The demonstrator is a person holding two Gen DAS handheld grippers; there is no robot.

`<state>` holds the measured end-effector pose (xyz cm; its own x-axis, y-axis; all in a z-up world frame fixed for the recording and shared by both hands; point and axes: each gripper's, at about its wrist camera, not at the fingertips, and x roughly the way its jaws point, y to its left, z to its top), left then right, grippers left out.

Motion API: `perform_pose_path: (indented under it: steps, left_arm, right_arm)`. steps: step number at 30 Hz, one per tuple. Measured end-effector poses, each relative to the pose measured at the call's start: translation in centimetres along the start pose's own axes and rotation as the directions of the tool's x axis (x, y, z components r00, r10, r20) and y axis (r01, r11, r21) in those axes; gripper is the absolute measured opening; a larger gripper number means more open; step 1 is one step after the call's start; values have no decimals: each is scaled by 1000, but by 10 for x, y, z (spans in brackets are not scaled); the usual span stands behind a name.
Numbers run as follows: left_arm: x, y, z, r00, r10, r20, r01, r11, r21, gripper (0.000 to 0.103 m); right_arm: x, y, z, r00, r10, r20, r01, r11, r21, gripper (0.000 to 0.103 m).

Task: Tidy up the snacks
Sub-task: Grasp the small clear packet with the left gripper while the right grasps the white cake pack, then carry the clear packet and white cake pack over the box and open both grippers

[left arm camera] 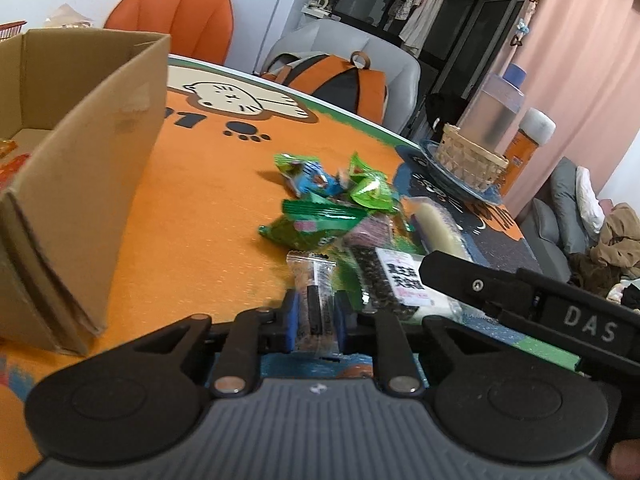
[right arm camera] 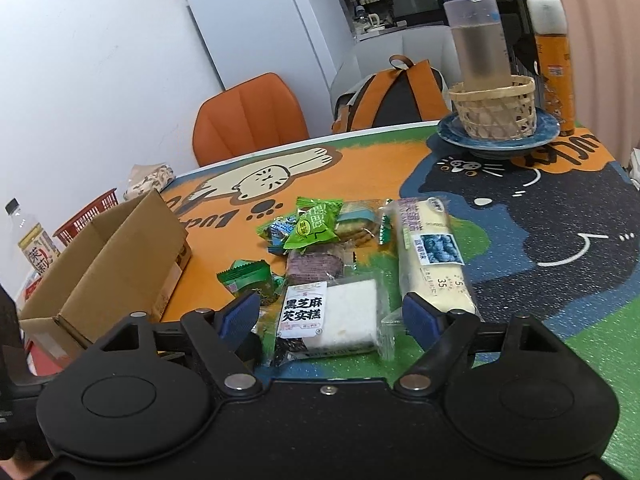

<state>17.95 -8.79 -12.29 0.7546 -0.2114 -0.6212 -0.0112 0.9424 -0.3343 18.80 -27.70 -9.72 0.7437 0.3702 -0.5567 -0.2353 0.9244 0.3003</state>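
My left gripper (left arm camera: 316,314) is shut on a small clear snack packet (left arm camera: 314,280) with a dark stick inside, its blue pads pressing both sides just above the cat-print table mat (left arm camera: 208,200). My right gripper (right arm camera: 330,316) stands open around a black sesame cake packet (right arm camera: 332,318), and neither pad touches it. One of its black fingers (left arm camera: 460,276) reaches in from the right in the left wrist view. Behind lie green packets (right arm camera: 314,228), a purple cake (right arm camera: 316,266) and a long cream roll (right arm camera: 432,260). An open cardboard box (left arm camera: 80,160) (right arm camera: 112,256) stands to the left.
A woven basket (right arm camera: 494,112) on a blue plate (right arm camera: 452,132) holds a clear bottle; an orange bottle (right arm camera: 554,64) stands beside it at the back right. A red basket (right arm camera: 86,220) and a drink bottle (right arm camera: 34,244) sit behind the box. An orange chair (right arm camera: 248,120) and a backpack (right arm camera: 396,100) are beyond the table.
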Motion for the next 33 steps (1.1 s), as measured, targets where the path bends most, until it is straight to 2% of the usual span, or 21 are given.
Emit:
perform_pose_path:
  steps: [6, 10, 15, 20, 25, 33]
  left_arm:
    - [-5, 10, 1, 1000, 10, 6, -10, 1000, -15, 17]
    - [-6, 11, 0, 1000, 11, 7, -11, 1000, -10, 17]
    - [-7, 9, -3, 1000, 17, 16, -17, 1000, 9, 17]
    - [-10, 6, -4, 1000, 7, 8, -7, 1000, 7, 15]
    - [-17, 3, -5, 1000, -1, 21, 1, 1000, 19, 14]
    - [-34, -1, 0, 998, -13, 56, 11, 1000, 23, 14]
  right_arm:
    - [15, 6, -1, 999, 1, -37, -2, 1000, -14, 80]
    - [21, 11, -2, 999, -11, -48, 10, 999, -34, 85]
    - [28, 2, -5, 996, 4, -86, -3, 1000, 12, 85]
    - [24, 4, -6, 994, -31, -101, 25, 998, -54, 68]
    - [15, 2, -8, 996, -17, -87, 14, 1000, -27, 53]
    - [-2, 1, -7, 999, 7, -49, -7, 1000, 5, 49]
